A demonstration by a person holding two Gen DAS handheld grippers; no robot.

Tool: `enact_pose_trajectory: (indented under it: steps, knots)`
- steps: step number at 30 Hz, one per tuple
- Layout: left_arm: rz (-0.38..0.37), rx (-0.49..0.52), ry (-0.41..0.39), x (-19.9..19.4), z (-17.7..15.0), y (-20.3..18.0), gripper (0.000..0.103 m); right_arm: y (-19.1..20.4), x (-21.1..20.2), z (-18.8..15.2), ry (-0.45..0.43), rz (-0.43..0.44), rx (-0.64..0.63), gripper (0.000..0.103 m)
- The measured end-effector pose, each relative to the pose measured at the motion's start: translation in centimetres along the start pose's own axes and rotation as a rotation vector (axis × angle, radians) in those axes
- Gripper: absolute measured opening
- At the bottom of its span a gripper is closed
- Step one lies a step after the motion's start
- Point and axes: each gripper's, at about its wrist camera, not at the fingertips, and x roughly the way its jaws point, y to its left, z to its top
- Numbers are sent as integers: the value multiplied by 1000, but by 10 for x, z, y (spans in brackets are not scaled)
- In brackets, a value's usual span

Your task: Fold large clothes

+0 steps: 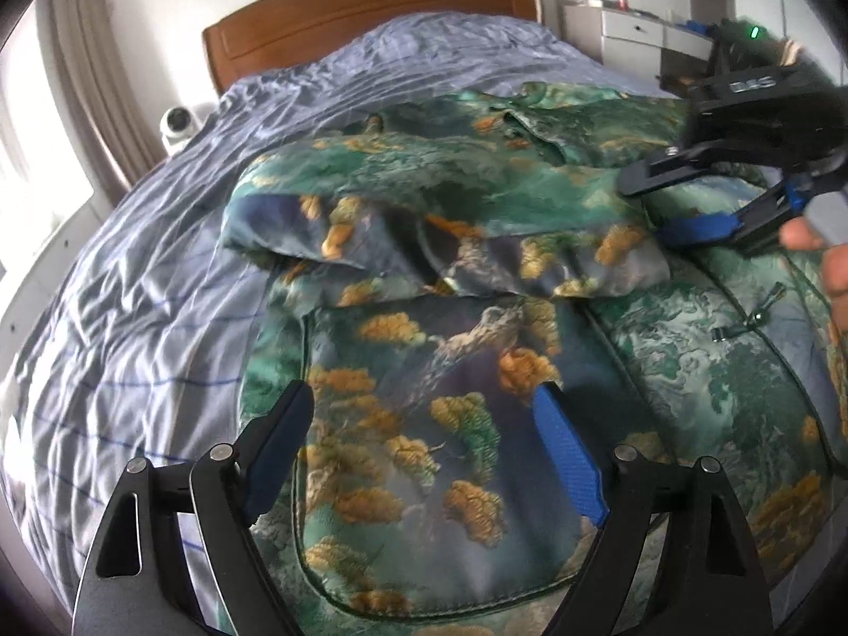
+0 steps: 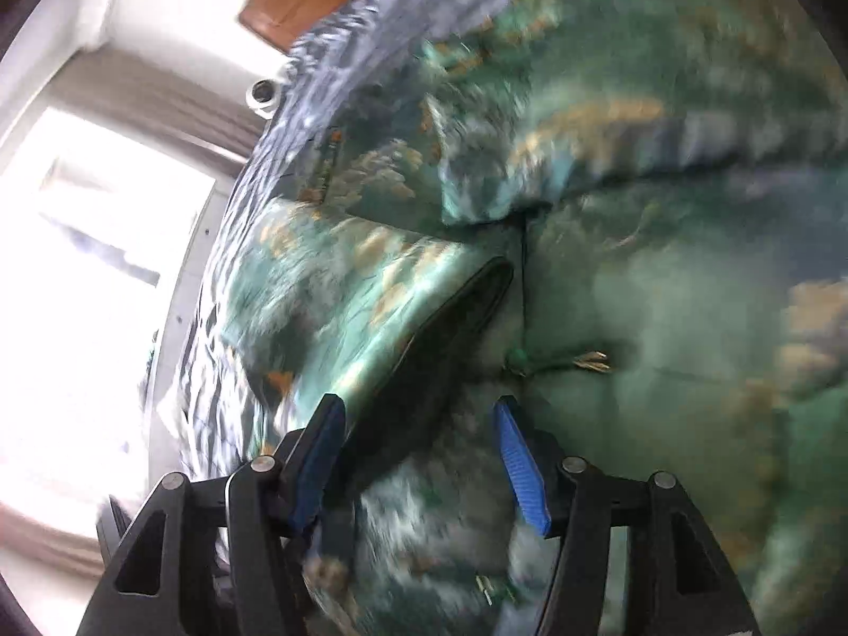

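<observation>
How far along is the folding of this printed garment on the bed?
Early on. Done: one sleeve already lies folded across the garment on the bed. In hand: nothing; the left gripper and right gripper both stand open above the fabric. Left: the lower body still lies spread flat, unfolded.

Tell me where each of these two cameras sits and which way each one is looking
Left wrist: rides the left tongs, angled down over the printed garment on the bed, toward the headboard; own open tongs show, plus right tongs and a hand.
Right wrist: rides the right tongs, rolled and blurred, close over the garment; only its parted tongs show.
Shared: garment, bed, headboard, white camera.
</observation>
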Motion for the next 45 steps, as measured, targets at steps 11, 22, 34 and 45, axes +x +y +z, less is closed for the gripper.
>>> enact_pose_trajectory:
  steps: [11, 22, 34, 45]
  knots:
    - [-34, -66, -9, -3, -7, 14, 86, 9, 14, 7, -2, 66, 123, 66]
    - [-34, -97, -3, -3, -16, 25, 86, -12, 21, 16, -1, 163, 238, 66]
    - [-30, -99, 1, 1, -17, 21, 90, 2, 43, 29, 30, 83, 145, 49]
    - [-111, -182, 50, -10, -5, 29, 90, 106, -10, 82, -153, -64, -329, 10]
